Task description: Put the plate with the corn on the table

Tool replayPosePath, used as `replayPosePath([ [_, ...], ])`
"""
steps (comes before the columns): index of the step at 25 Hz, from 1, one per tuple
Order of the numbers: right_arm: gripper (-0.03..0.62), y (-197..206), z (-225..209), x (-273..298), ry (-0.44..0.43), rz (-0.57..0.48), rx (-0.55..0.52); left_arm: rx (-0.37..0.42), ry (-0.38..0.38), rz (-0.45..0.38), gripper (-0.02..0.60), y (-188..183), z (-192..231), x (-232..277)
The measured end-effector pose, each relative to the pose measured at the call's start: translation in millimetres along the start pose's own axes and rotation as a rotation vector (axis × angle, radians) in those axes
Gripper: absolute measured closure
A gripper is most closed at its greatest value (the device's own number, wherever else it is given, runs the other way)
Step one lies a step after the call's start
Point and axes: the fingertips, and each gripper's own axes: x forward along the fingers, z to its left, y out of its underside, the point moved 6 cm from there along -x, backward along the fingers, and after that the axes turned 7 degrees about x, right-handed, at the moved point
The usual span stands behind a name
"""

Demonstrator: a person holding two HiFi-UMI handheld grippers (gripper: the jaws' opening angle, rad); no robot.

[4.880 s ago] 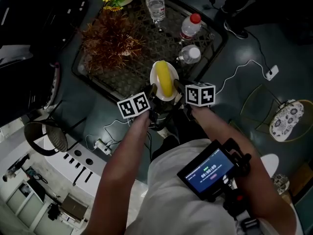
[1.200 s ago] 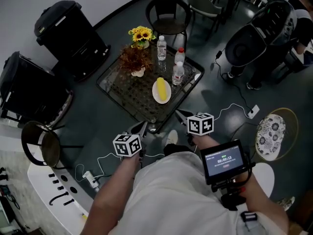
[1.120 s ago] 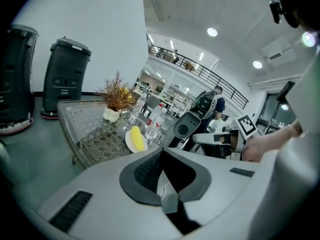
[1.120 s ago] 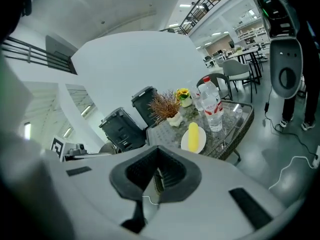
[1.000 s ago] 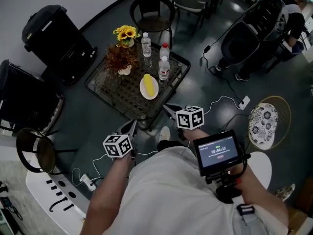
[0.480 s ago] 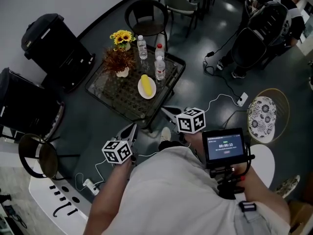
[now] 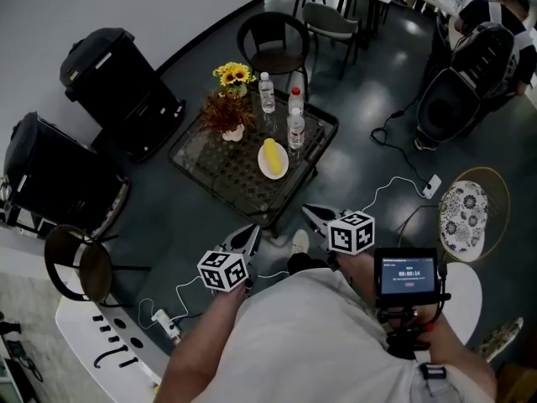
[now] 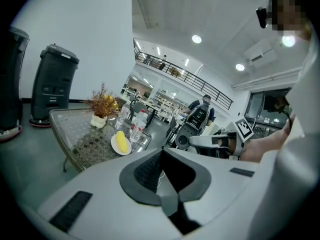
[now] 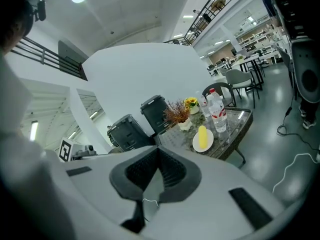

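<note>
There is one glass-topped table, and on it one white plate, one cob of corn, three water bottles, one vase of sunflowers and one pot of reddish dried plants. Two large black machines stand to its left and two chairs just beyond it. On the floor lie two white power strips.

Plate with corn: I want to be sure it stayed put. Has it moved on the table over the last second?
No. The plate still lies just beside the nearest bottle, as before.
</note>
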Motion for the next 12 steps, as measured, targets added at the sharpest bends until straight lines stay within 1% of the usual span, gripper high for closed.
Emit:
replayPosePath([
  [7, 0.586, 3.4, -4.3, -2.8, 0.004, -0.003, 0.003, 0.001, 0.000, 0.016, 0.574, 5.6, -1.0, 5.6],
  [12, 0.586, -0.9, -22.6, 7.0, 0.014, 0.009, 0.008, -0.016, -0.002, 0.023, 0.574, 6.1, 10.5, 26.6],
])
